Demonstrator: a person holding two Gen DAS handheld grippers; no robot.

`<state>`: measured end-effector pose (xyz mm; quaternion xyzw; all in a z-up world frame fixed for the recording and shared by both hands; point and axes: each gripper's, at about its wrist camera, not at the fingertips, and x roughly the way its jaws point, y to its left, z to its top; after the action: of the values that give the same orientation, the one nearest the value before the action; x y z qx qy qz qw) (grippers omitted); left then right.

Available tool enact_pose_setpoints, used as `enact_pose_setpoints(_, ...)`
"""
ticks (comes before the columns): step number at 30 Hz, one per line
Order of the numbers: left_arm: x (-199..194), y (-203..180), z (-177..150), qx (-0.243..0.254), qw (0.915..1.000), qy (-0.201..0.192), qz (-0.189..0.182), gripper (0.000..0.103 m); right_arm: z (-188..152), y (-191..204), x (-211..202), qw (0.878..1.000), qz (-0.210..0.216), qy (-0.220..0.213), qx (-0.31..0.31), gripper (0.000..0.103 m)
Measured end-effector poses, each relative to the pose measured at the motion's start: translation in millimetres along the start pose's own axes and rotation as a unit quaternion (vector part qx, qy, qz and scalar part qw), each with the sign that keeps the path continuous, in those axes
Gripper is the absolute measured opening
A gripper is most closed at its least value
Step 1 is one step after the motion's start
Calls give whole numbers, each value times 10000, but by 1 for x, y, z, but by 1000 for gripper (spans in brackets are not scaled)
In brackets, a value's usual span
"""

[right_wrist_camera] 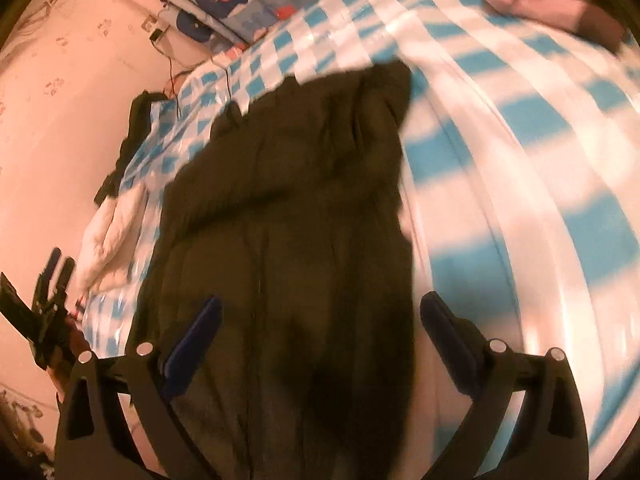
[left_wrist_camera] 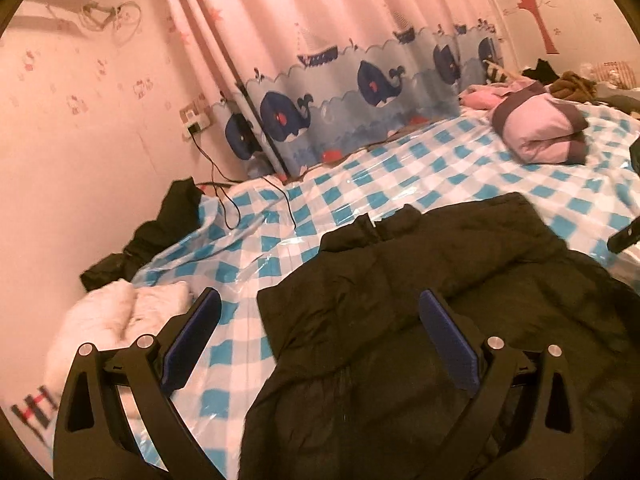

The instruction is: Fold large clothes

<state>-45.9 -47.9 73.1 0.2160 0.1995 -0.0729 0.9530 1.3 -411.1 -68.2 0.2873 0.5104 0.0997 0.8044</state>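
Left wrist view: a black coat (left_wrist_camera: 420, 300) is being spread on the checked bed (left_wrist_camera: 400, 176). Both claws, left (left_wrist_camera: 320, 340) and right (right_wrist_camera: 320, 344), are being held wide, empty; a sleeve likely needs gripping next.

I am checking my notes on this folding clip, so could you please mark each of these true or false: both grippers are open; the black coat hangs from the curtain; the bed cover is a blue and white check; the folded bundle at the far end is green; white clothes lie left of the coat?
1. Both grippers are open. True: the left gripper and the right gripper are open and hold nothing.
2. The black coat hangs from the curtain. False: it lies on the bed.
3. The bed cover is blue and white check. True.
4. The folded bundle is green. False: pink with dark edging.
5. White clothes lie left of the coat. True.
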Motion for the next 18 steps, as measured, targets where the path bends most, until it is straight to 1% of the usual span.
enact_pose_setpoints(2, -31, 2, -1, 23, 10000, -55, 2, 95, -22, 0, -10, 9998, -40, 204, -31, 95)
enact_pose_setpoints(4, -59, 4, -2, 47, 9999, -122, 40, 95, -38, 2, -18, 9995, -34, 316, -69, 95)
enact_pose_setpoints(7, -94, 7, -2, 94, 9997, -219, 87, 95, -54, 2, -22, 9990, -18, 436, -10, 95)
enact_pose_setpoints(11, -135, 15, -6, 31, 9997, -257, 39, 95, -73, 3, -22, 9981, -24, 606, 60, 95)
enact_pose_setpoints(14, -153, 20, -13, 8, 9997, -220, 58, 95, -87, 5, -18, 9973, -47, 733, 67, 95)
enact_pose_setpoints(18, -162, 22, -24, 49, 9999, -109, 119, 95, -99, 3, -12, 9966, -22, 821, 108, 95)
